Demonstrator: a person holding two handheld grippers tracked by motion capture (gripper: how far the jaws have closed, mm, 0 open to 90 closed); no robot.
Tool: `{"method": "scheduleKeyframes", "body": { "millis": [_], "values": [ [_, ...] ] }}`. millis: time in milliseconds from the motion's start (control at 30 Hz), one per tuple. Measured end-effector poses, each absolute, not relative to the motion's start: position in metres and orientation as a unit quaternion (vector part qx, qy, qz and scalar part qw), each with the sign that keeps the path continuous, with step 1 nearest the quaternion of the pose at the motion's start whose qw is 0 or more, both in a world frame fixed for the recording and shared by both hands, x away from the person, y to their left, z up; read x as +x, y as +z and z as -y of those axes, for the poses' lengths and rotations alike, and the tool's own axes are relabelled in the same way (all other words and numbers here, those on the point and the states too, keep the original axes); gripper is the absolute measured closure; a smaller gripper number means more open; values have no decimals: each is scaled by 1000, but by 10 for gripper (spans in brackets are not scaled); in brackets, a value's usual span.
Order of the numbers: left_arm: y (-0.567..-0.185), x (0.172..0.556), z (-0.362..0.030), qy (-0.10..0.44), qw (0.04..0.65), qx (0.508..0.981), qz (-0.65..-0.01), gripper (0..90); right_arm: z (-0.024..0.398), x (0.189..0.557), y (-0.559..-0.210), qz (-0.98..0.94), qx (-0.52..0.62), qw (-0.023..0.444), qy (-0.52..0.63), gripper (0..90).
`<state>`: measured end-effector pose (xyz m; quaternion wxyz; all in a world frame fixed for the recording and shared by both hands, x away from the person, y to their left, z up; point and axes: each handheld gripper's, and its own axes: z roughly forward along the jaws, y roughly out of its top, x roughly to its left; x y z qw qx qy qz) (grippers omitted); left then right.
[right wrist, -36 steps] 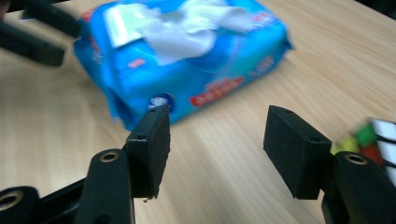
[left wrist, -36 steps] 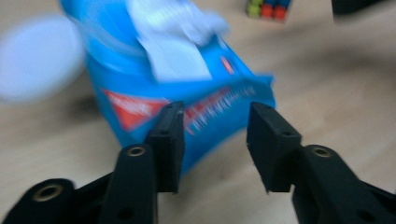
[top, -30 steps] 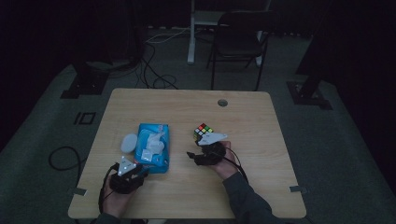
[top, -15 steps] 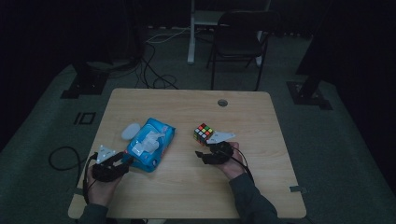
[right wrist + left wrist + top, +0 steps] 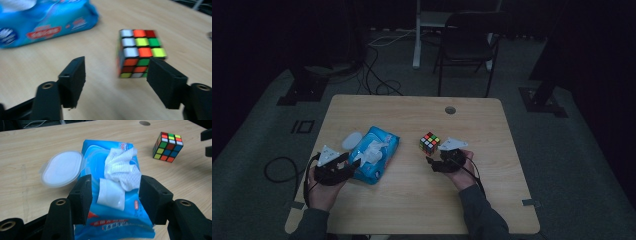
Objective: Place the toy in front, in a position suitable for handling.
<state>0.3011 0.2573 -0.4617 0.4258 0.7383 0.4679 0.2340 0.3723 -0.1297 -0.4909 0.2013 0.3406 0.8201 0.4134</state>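
L gripper (image 5: 113,192): jaws just opening, apart astride wipes pack (image 5: 112,220), no squeeze. R gripper (image 5: 116,82): opening too, empty, cube (image 5: 140,53) just ahead. Risk: my L jaws could snag wipe (image 5: 121,168), dragging pack.

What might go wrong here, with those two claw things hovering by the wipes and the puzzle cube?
1. The left gripper has just been opening and straddles the wipes pack; closing now might pinch the soft pack rather than the loose wipe.
2. The right gripper, its jaws just opened, sits off-centre to the cube; closing could knock or spin it.
3. The open lid may get bumped.
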Motion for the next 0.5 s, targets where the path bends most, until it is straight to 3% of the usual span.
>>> {"method": "scheduleKeyframes", "body": {
  "millis": [200, 500],
  "values": [
    [-463, 305, -254, 229, 426, 742, -465, 455, 128, 396, -490, -810, 352, 220, 413, 212],
    [-467, 309, -253, 222, 422, 746, -466, 455, 108, 437, -499, -838, 342, 197, 377, 200]
  ]
}}
